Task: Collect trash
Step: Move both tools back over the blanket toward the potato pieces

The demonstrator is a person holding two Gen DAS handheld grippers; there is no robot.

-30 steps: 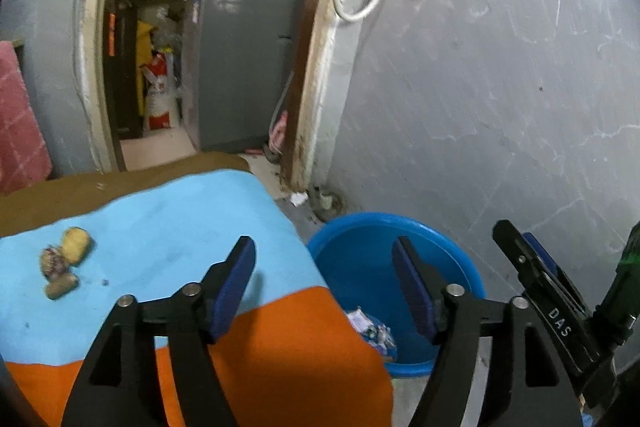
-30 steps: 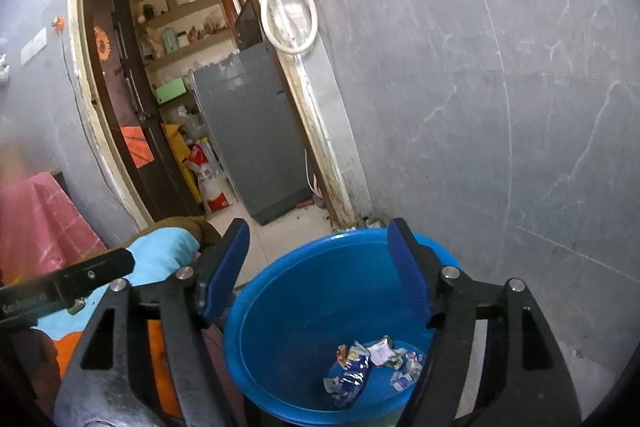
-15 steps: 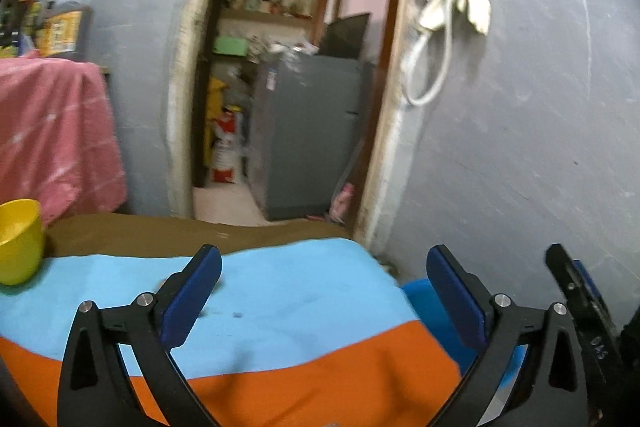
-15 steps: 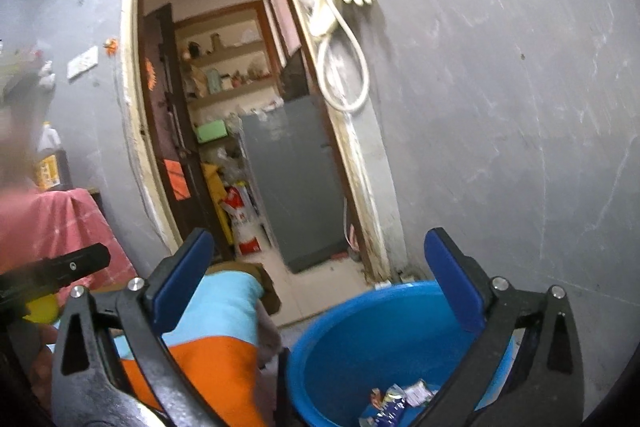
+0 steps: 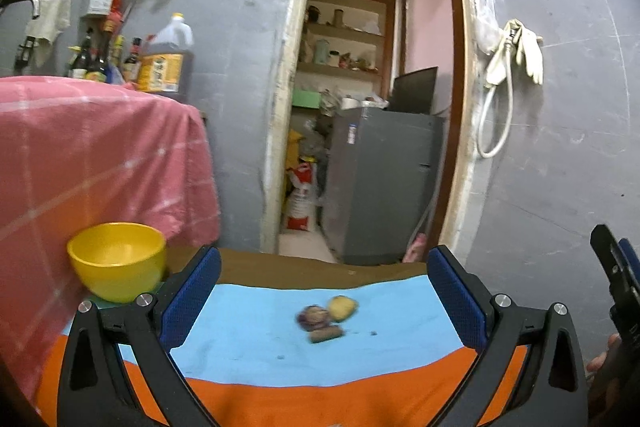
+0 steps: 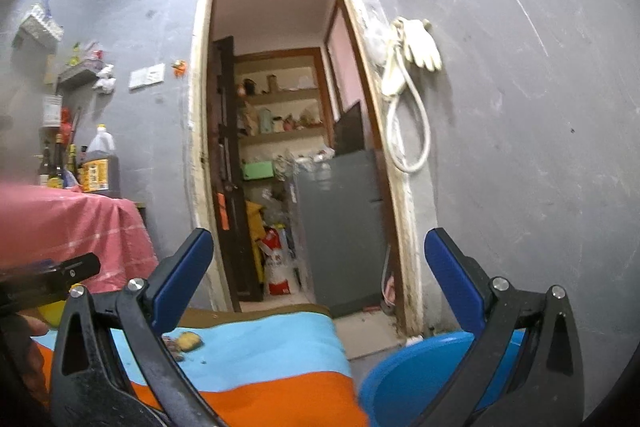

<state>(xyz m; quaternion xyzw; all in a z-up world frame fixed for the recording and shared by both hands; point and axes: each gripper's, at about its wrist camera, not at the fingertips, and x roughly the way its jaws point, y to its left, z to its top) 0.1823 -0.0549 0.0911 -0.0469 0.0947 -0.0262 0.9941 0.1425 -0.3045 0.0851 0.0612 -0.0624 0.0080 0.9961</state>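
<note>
Both hand-held grippers, the left [image 5: 324, 301] and the right [image 6: 318, 267], stood wide apart and carried nothing. Three small scraps [image 5: 325, 315] lay close together on the blue part of the cloth [image 5: 256, 343] over the counter, and the blue tub [image 6: 404, 383] waited on the floor beside it. I judged that the step was reaching for the next scrap, so one gripper needed to go down around it and clench.

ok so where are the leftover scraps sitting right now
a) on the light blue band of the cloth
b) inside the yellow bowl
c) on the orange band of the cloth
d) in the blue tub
a: the scraps lie in a small cluster on the light blue band of the cloth, apart from the yellow bowl.
</note>
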